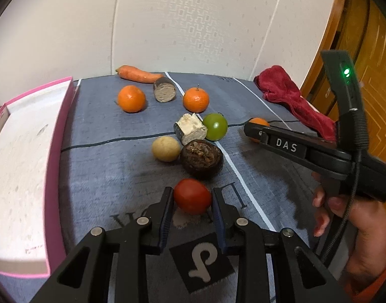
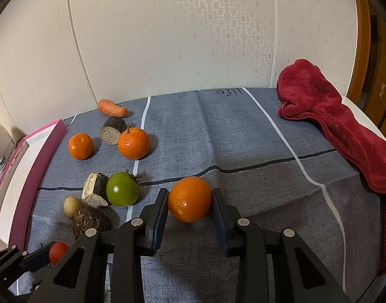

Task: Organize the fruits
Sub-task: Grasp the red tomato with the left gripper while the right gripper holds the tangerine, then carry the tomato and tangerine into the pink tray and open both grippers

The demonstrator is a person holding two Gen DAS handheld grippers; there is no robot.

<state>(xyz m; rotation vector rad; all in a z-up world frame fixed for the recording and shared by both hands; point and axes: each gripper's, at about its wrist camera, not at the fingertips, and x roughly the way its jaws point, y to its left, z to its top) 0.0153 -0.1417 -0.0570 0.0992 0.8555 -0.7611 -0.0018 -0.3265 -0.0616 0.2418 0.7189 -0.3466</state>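
Red tomato [image 1: 192, 199] betw. L gripper [image 1: 192, 203] jaws, clamped; orange [image 2: 189, 199] clamped in R gripper [image 2: 189, 203]; both angled down twd tabletop [image 2: 243, 151].

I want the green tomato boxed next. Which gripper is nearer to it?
Right. The right gripper, shut on an orange, sits just beside the green tomato; the left gripper holds a red tomato farther away.

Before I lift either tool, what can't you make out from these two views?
- Pink box, left wrist view: its near and left parts are cut off by the frame edge, so only part of its inside shows.
- Orange in the right tool, left wrist view: mostly hidden behind that tool's finger.
- Red tomato in the left tool, right wrist view: partly covered by the tool.
- Undersides of both fruits: whether they are off the cloth is unclear.
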